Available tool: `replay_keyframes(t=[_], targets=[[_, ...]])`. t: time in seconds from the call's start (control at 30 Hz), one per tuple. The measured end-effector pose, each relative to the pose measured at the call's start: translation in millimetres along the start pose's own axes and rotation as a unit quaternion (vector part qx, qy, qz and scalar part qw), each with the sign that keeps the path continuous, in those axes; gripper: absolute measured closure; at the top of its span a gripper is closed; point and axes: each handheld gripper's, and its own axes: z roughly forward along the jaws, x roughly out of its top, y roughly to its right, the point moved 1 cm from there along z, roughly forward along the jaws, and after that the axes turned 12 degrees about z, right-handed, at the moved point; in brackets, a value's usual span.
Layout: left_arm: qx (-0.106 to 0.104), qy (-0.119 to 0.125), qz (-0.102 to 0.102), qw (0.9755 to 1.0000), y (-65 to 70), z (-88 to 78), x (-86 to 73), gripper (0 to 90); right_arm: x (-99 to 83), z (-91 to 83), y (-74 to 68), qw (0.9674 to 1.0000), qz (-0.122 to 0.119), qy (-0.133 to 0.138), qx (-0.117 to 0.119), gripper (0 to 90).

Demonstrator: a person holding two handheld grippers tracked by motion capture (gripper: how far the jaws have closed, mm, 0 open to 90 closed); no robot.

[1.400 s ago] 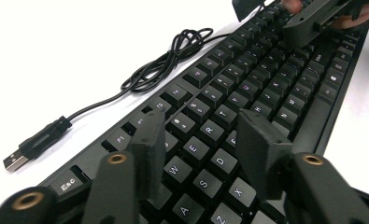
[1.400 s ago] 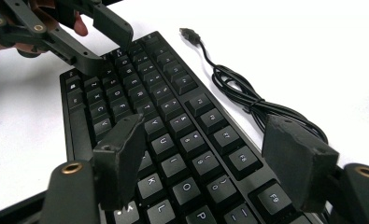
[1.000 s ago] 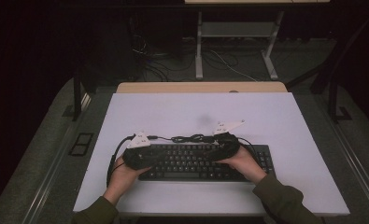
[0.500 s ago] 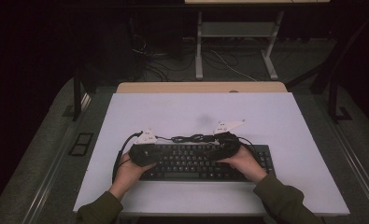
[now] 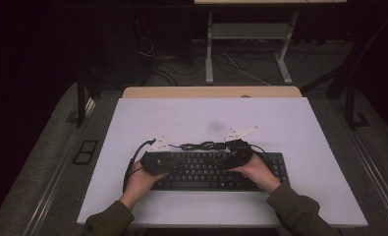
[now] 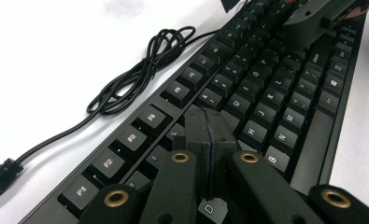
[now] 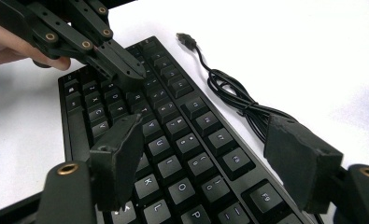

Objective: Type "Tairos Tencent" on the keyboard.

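Our left gripper (image 6: 205,140), jaws pressed together, touches the black keyboard (image 6: 261,98) at lower centre; our right gripper (image 7: 205,158) hovers wide over its keys.

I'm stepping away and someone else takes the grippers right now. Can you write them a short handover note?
Left gripper: jaws shut, tip down on the keyboard keys near its left end.
Right gripper: jaws open, hovering over the right-hand keys, gripping nothing.
Keyboard lies flat near the table's front edge; its cable is bundled behind it, unplugged.
Done: both grippers are at the keys.
Left: likely pressing keys; nothing needs lifting.
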Motion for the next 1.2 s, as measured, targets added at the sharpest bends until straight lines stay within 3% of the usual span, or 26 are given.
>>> replay_keyframes(t=[0.37,1.2], targets=[[-0.005,-0.017,0.006,0.9998,0.1,3.7,-3.9,89.4,-0.1,-0.5,0.1,1.0000,0.000,0.000,-0.002,27.8],[-0.009,-0.022,0.002,0.9997,1.2,6.1,-6.9,89.4,0.2,-0.5,-0.1,1.0000,0.002,0.000,-0.003,27.8]])
